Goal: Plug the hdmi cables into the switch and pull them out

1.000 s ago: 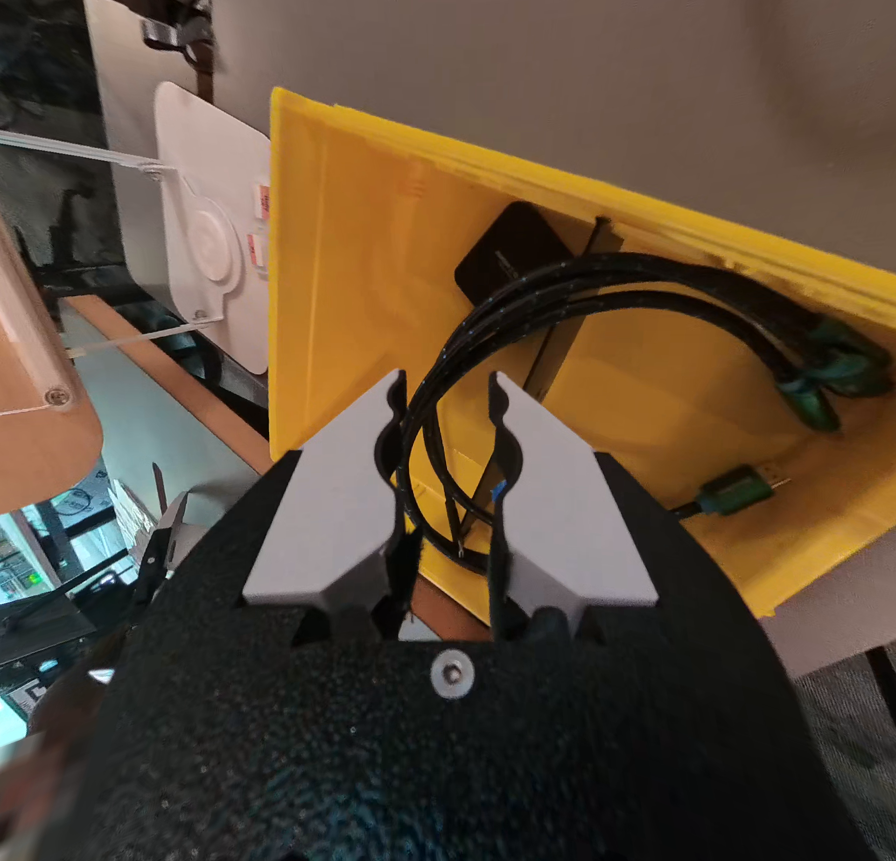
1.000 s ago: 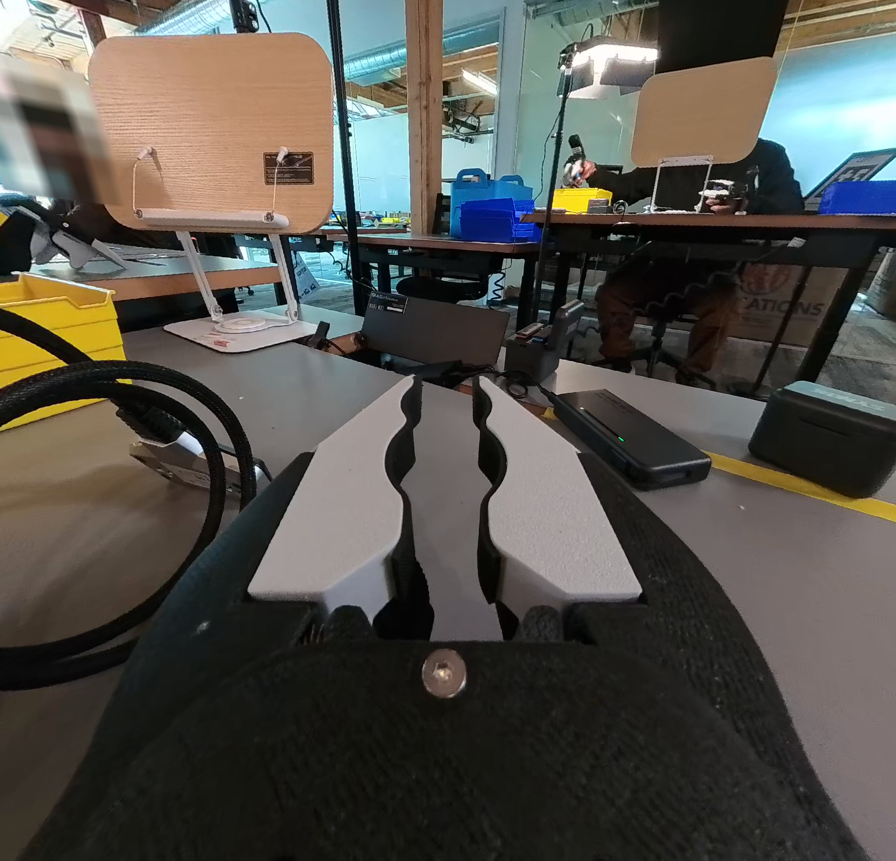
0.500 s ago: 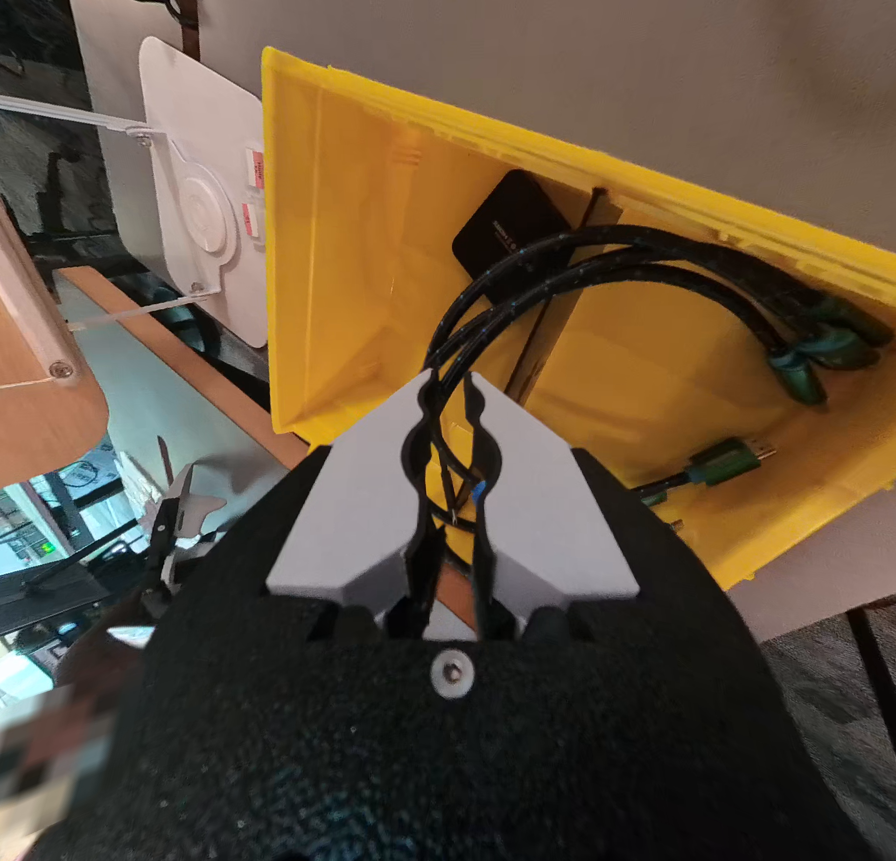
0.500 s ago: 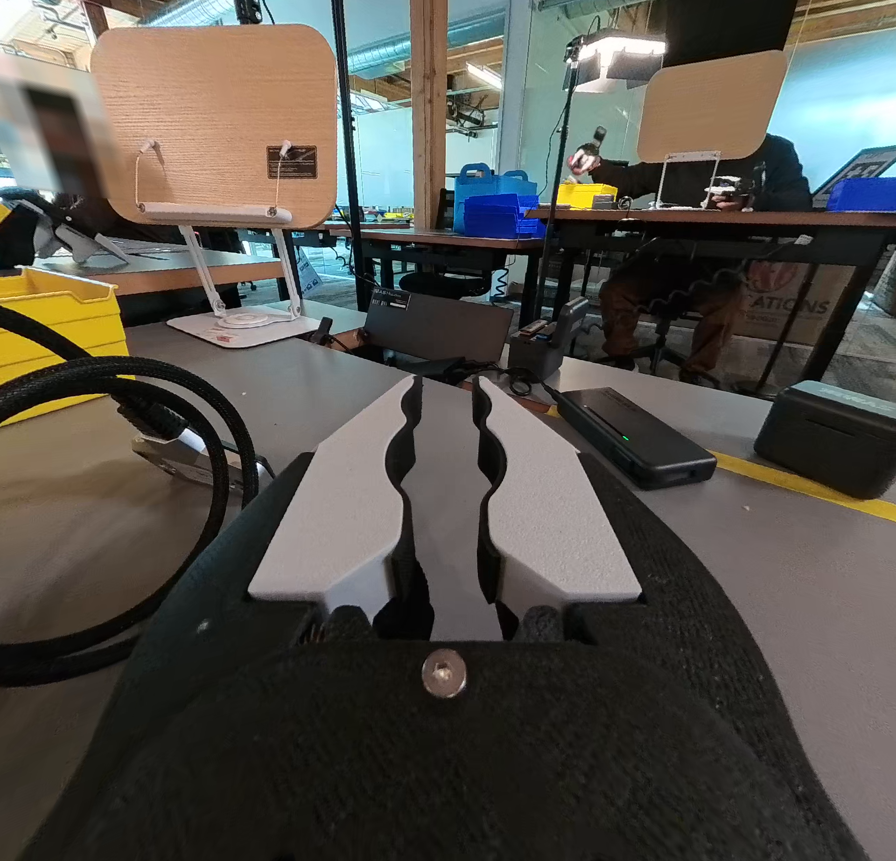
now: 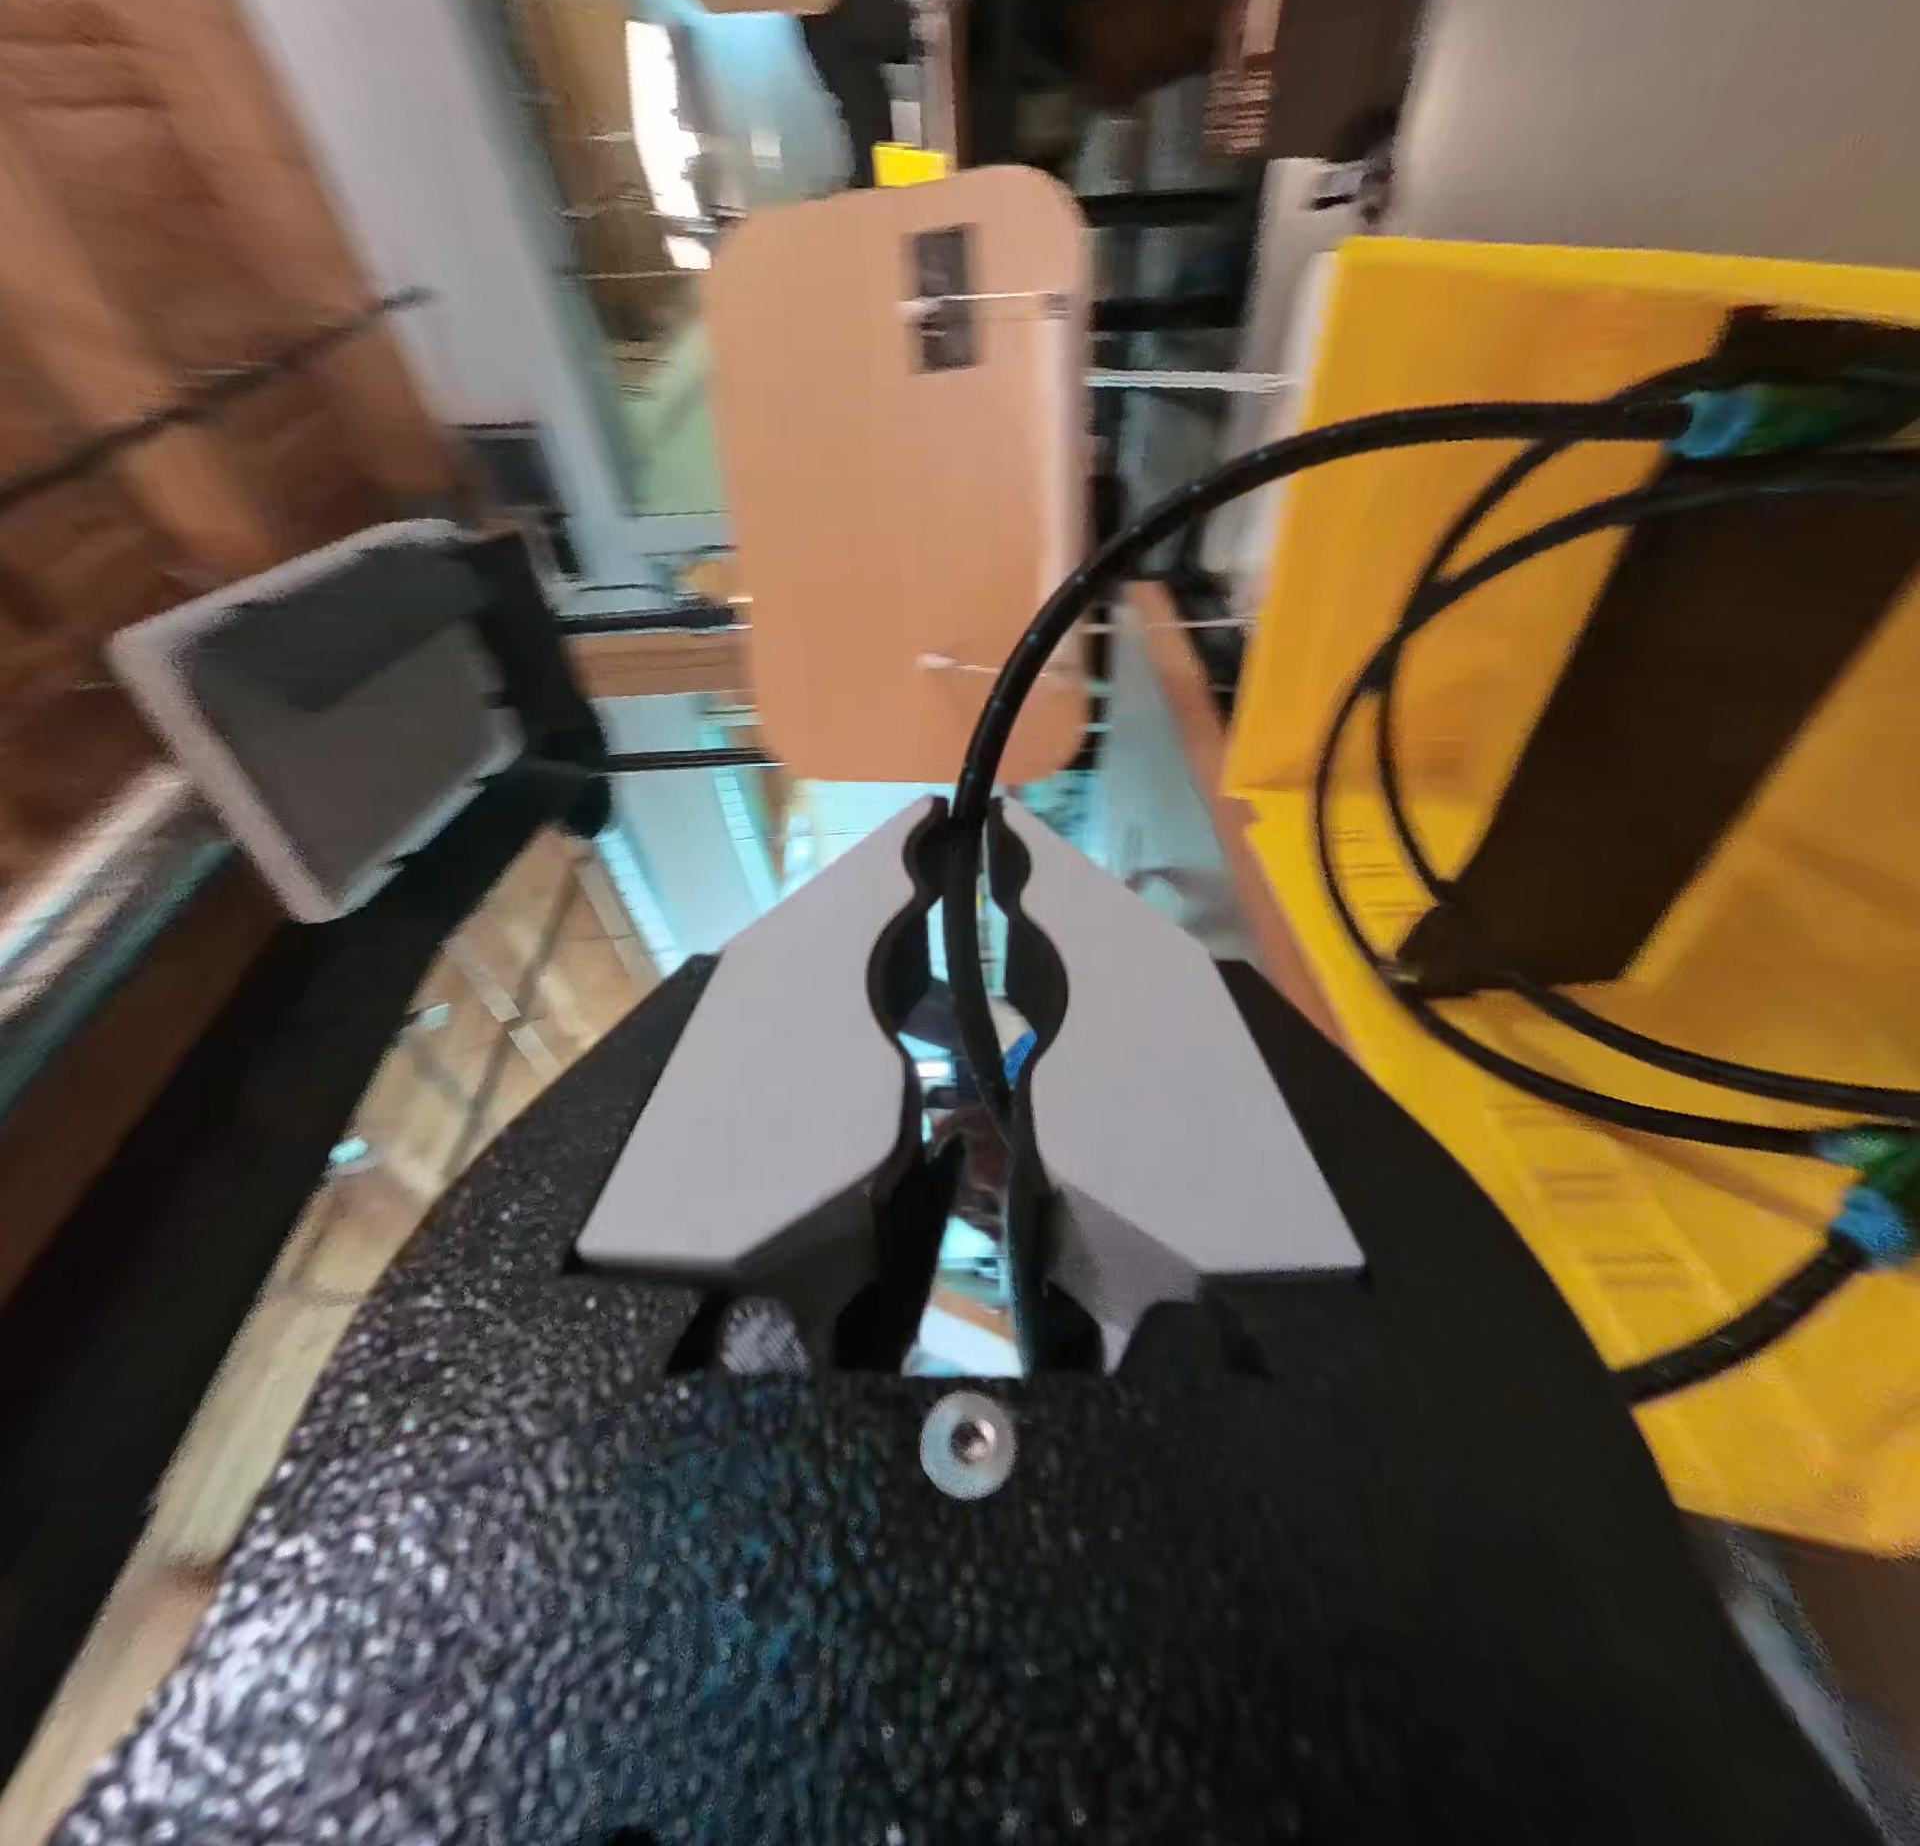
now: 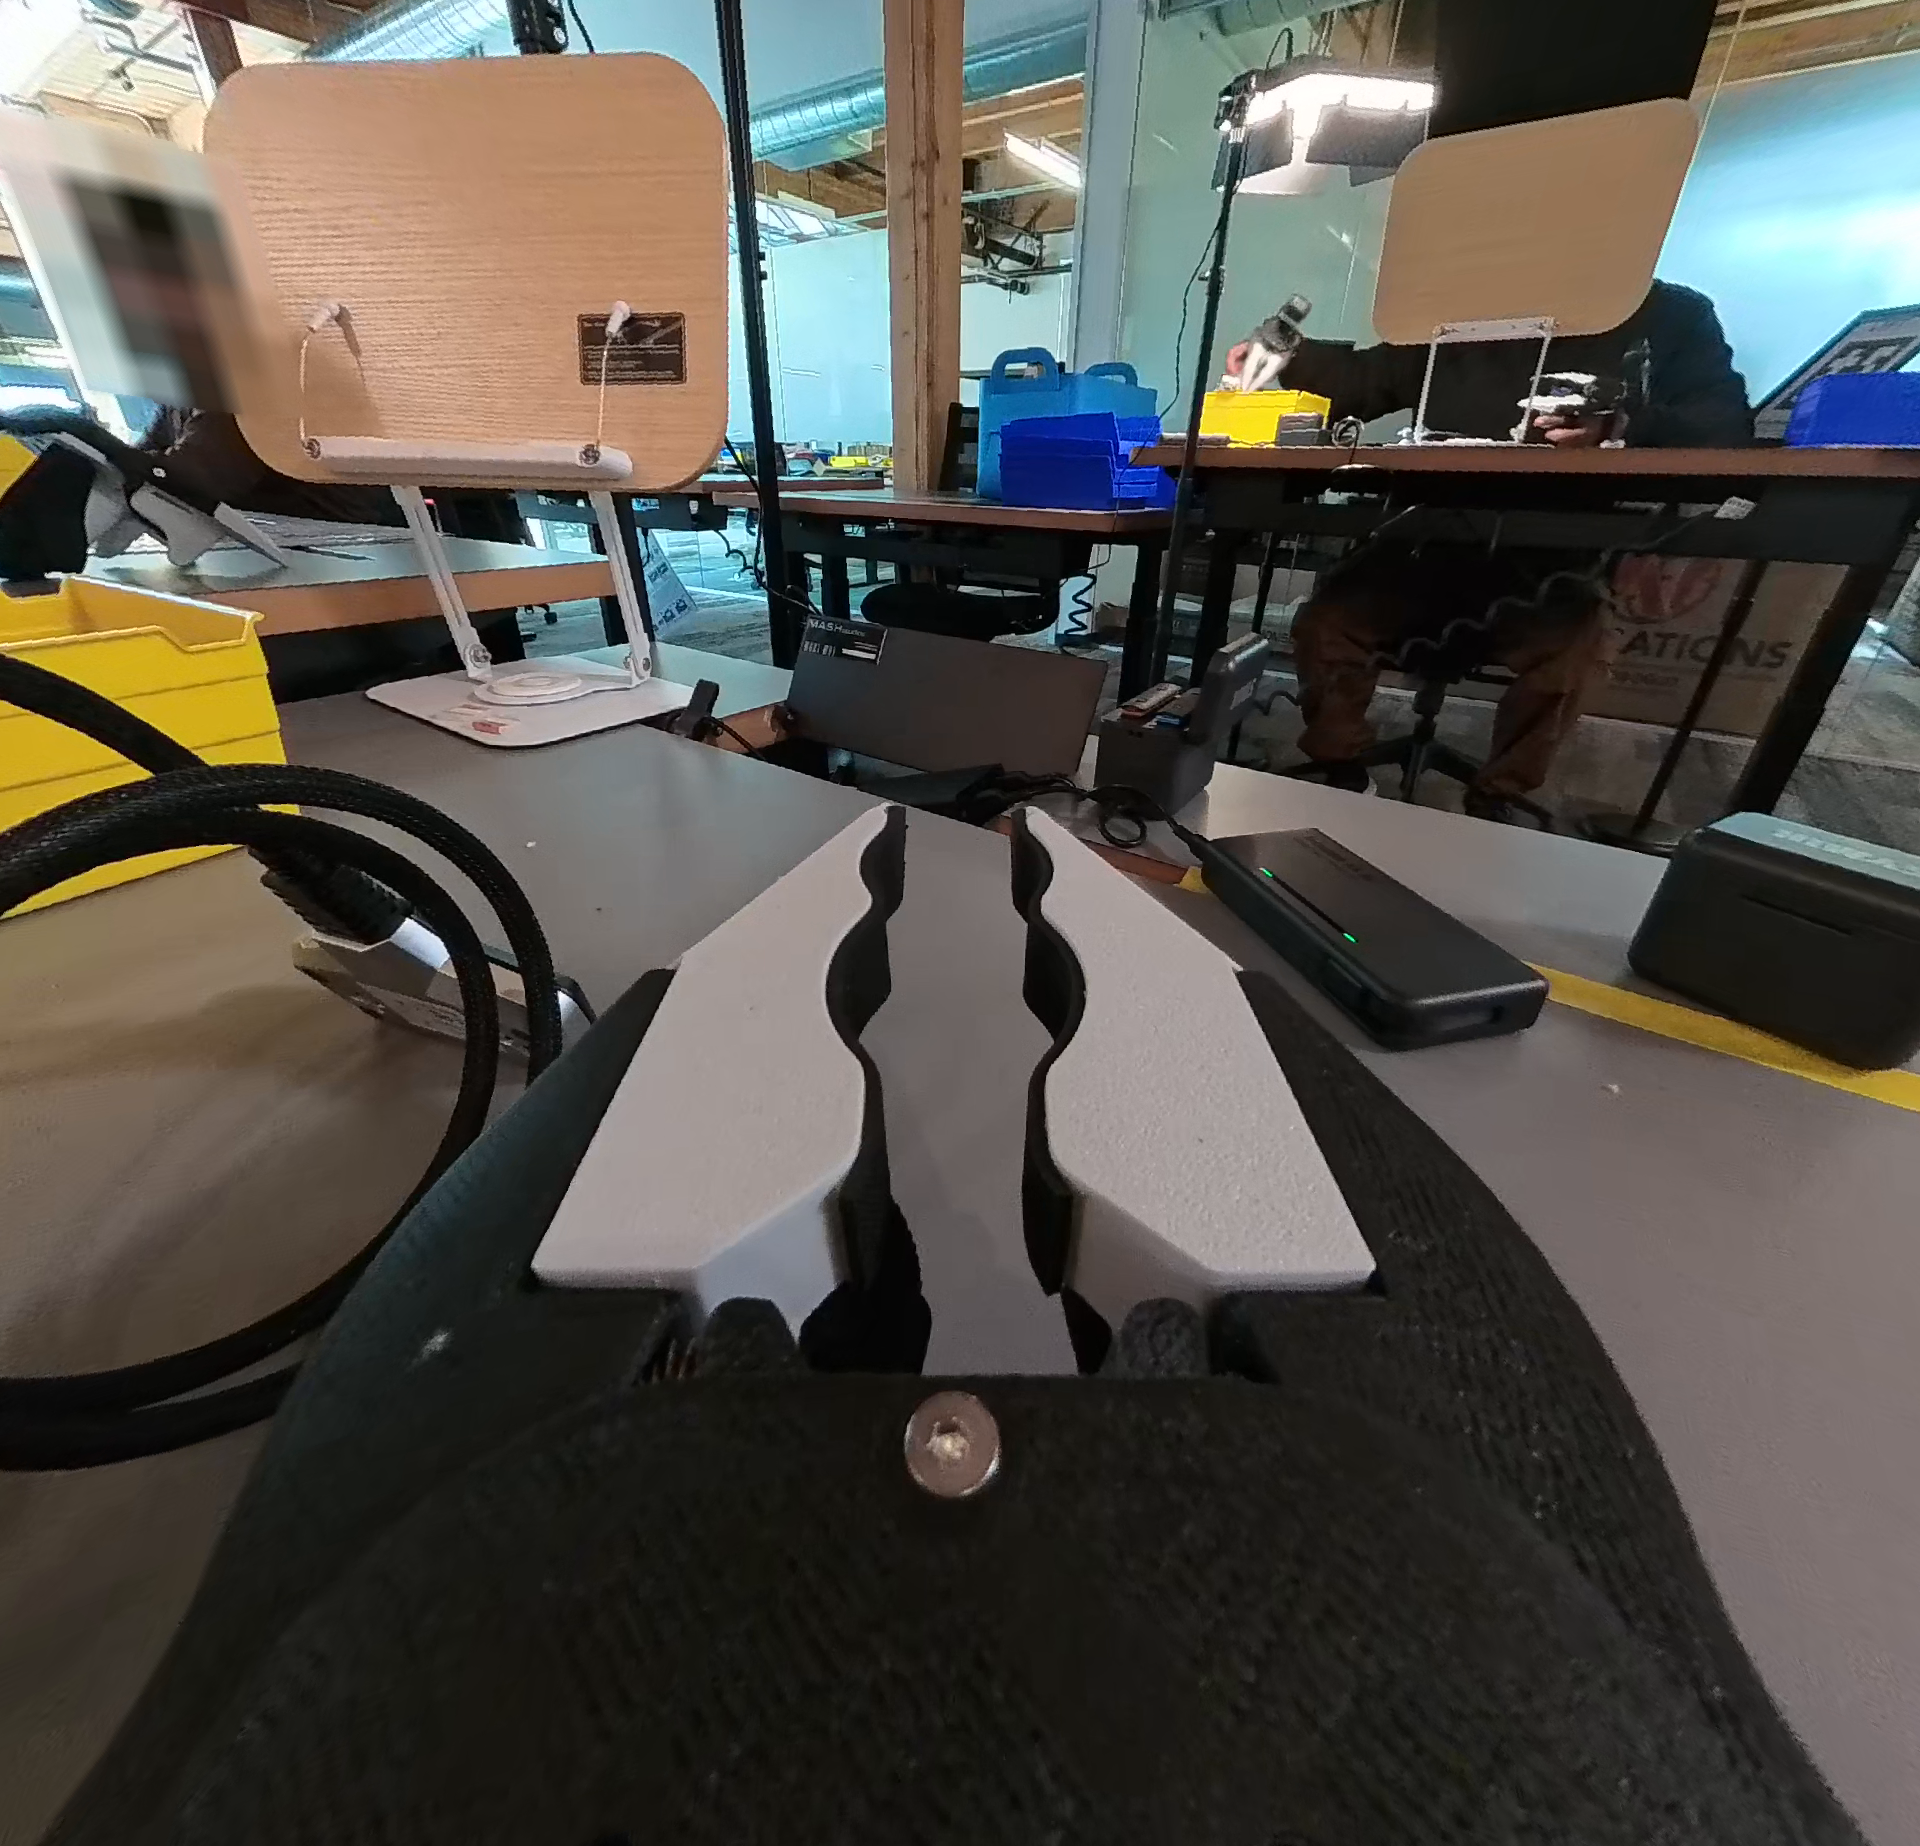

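My left gripper (image 5: pixel 966 820) is shut on a thin black braided HDMI cable (image 5: pixel 1049 622). The cable arcs up and right into the yellow bin (image 5: pixel 1382 362). This view is blurred by motion. In the bin lies a dark box (image 5: pixel 1683 747) with more black cables and green-blue plugs (image 5: pixel 1870 1168) around it. My right gripper (image 6: pixel 956 830) is open and empty, low over the grey table (image 6: pixel 1558 1225). To its left a thick black braided cable (image 6: pixel 416 830) loops on the table and ends at a flat silver device (image 6: pixel 405 996). The yellow bin (image 6: pixel 135 695) shows at the far left.
A black power bank (image 6: pixel 1371 944) and a dark case (image 6: pixel 1787 923) lie right of my right gripper, by a yellow tape line (image 6: pixel 1714 1038). A wooden board on a white stand (image 6: pixel 468 269) stands at the back. A person sits at a far table. About 50 centimetres separates my left fingertips from my right. About 30 centimetres separates my right fingertips from the dark case (image 6: pixel 1787 923).
My left gripper closed on the thin cable and swung up and away from the bin, drawing the cable with it. My right gripper has barely moved.
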Tool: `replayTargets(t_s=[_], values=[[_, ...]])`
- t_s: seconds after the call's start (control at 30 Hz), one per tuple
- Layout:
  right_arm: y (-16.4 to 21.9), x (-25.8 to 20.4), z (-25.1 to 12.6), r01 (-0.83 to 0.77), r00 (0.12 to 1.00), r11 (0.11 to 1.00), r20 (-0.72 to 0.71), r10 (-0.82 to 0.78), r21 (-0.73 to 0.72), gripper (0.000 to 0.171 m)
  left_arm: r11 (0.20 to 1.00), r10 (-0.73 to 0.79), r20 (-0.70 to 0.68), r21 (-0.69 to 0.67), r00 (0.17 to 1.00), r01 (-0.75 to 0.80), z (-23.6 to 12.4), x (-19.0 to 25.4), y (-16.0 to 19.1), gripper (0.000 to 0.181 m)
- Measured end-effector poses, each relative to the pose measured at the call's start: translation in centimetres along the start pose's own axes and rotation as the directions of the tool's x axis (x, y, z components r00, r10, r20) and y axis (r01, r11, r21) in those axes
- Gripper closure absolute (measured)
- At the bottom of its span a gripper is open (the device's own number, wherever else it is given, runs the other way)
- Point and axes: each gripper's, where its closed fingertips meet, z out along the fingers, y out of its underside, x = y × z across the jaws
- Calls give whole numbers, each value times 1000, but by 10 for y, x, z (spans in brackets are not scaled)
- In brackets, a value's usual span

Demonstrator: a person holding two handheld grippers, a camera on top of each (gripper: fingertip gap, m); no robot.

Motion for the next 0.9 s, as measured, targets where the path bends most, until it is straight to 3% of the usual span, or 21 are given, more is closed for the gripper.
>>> replayTargets(t_s=[0.13, 0.33, 0.47, 0.6, 0.9], values=[[0, 0, 0, -3, 1000, 1000, -1, 3, 3, 153, 999, 0, 264, 33, 965, -9, -20, -55, -12, 176], [-1, 1, -1, -7, 1000, 1000, -3, 7, 4, 153, 962, -169, 386, 264, 907, 67, -34, -125, -76, 176], [-1, 2, -1, -8, 1000, 1000, -2, 8, 5, 153, 901, -284, 267, 403, 921, 161, -26, -129, -129, 176], [-2, 2, -1, -9, 1000, 1000, -2, 9, 8, 153, 839, -346, 97, 477, 933, 261, -17, -101, -180, 176], [-3, 2, 0, -18, 1000, 1000, -1, 18, 14, 153, 729, -390, -157, 549, 907, 409, -15, -17, -242, 176]])
